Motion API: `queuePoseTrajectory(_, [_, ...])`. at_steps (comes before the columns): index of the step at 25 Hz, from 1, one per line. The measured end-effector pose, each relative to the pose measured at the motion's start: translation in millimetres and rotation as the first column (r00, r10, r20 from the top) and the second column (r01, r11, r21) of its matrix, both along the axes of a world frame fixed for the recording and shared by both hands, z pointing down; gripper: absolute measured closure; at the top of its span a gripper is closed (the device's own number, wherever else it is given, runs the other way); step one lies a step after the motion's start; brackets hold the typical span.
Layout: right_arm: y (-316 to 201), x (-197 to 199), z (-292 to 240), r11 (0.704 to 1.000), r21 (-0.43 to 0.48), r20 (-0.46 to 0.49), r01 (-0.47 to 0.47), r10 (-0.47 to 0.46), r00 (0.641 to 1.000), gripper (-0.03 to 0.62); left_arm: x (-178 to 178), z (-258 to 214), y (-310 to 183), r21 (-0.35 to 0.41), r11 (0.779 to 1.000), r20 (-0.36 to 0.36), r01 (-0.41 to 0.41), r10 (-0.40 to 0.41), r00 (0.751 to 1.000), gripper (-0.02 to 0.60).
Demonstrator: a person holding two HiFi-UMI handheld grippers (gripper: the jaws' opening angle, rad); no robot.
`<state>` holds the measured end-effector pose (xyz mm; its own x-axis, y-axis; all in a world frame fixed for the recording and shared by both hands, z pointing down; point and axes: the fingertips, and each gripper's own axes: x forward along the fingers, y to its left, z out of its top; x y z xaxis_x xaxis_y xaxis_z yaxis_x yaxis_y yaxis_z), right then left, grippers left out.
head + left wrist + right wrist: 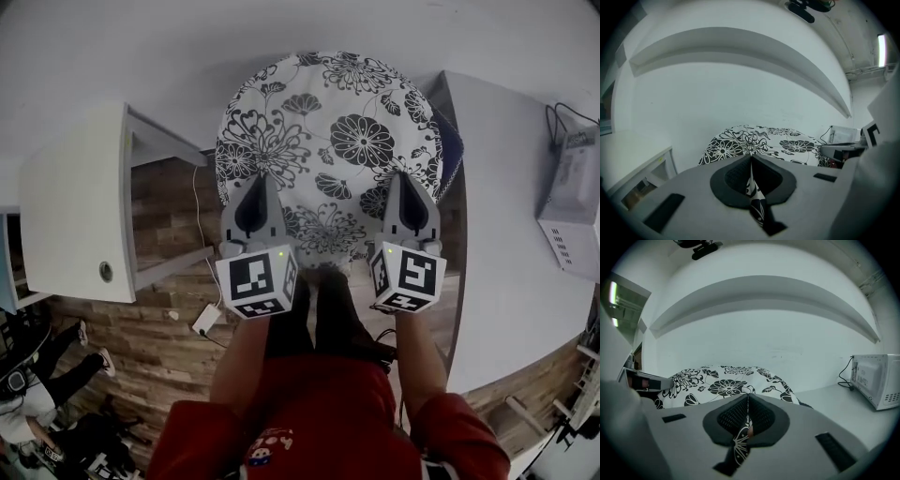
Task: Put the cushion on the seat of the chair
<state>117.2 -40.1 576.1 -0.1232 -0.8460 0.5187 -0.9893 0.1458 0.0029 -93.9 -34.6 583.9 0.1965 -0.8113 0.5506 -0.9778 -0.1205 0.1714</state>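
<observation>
**Both jaws pinched on cushion's near rim, cushion lies straight ahead**

Key relation: the cushion [328, 141] runs forward from both grippers, away from the person. It is roundish with a black-and-white flower print, and looks slightly longer front to back than side to side. Only its near rim is at the jaws; the rest of it lies beyond them.

The left gripper [257, 184] is at the near-left part of the rim and the right gripper [409, 180] at the near-right. They sit level with each other, so neither hand is nearer. Both point ahead and somewhat down.

Jaws: each pair is closed tight on a thin fold of the printed fabric. Each gripper view shows the fold caught between the pads and poking out behind them.

The cushion sits in the gap between the left table [66, 216] and the right table [506, 244], over the wood floor [159, 328]. A white appliance [572, 206] stands on the right table, well apart from it.

A dark blue edge [453, 150] shows just past the cushion's right rim. It may be the chair seat underneath, but I can't tell. I also can't tell whether the cushion rests on anything or hangs from the two grips.

Judgement: if that is the seat, the cushion is roughly over it, and what remains is lowering it and releasing both sides together.
</observation>
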Motion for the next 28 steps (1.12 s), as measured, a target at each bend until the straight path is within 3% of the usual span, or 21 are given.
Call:
queuePoseTrajectory(9, [-0.6, 0.7, 0.1, 1.000, 0.011, 0.000, -0.012, 0.012, 1.000, 0.566, 1.3, -1.6, -0.4, 0.014, 1.000, 0.024, -0.018, 0.017, 1.000, 0.552])
queuePoseTrajectory(17, [2.0, 8.2, 12.3, 0.996, 0.092, 0.085, 0.016, -0.024, 0.996, 0.566, 10.1, -5.9, 8.1, 0.087, 0.996, 0.135, -0.002, -0.010, 0.991, 0.552])
queuePoseTrajectory(28, [-0.2, 4.2, 2.7, 0.998, -0.031, 0.059, 0.050, -0.048, 0.997, 0.566, 7.4, -14.6, 2.6, -0.021, 1.000, 0.130, 0.020, -0.017, 0.991, 0.552])
